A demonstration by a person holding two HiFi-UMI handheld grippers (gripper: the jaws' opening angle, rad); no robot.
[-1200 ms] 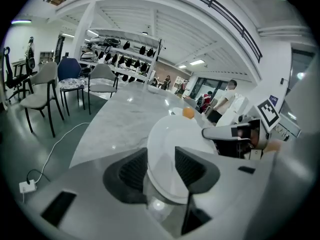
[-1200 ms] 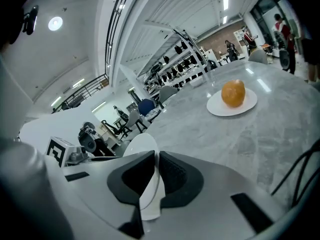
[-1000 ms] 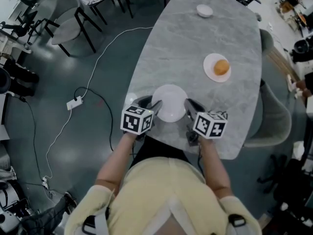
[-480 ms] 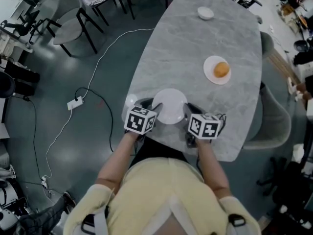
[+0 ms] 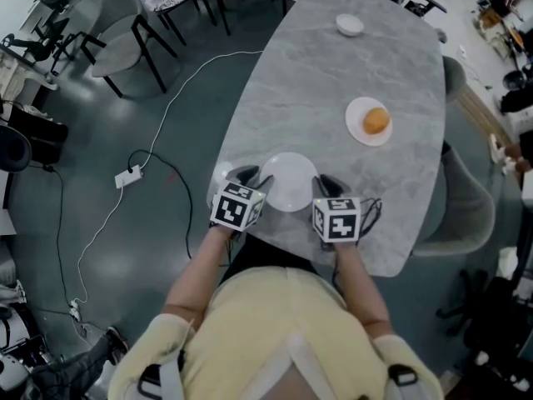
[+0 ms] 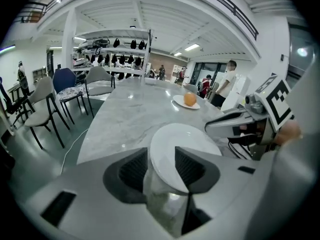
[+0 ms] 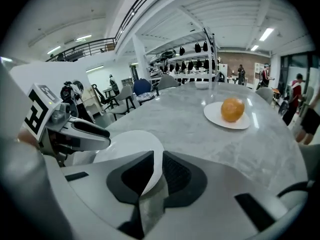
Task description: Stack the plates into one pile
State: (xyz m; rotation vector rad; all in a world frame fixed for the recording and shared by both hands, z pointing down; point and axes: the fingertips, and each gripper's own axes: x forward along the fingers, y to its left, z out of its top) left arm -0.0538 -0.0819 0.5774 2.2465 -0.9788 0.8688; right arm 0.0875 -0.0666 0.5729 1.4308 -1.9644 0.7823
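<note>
While orange (image 5: 376,121) tops far plate (image 5: 355,128), left tool (image 5: 255,176), right tool (image 5: 325,185) pinch empty plate (image 5: 289,182); right jaws just opening.

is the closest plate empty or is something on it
Empty: the closest plate shows a bare white face; the orange food sits on the farther plate.

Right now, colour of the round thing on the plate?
Round thing: orange; best in right gripper view.

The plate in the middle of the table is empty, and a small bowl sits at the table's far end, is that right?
Not quite. The plate in the middle of the table is not empty: a round orange item lies on it, as the head view shows. The small bowl does sit at the far end.
</note>
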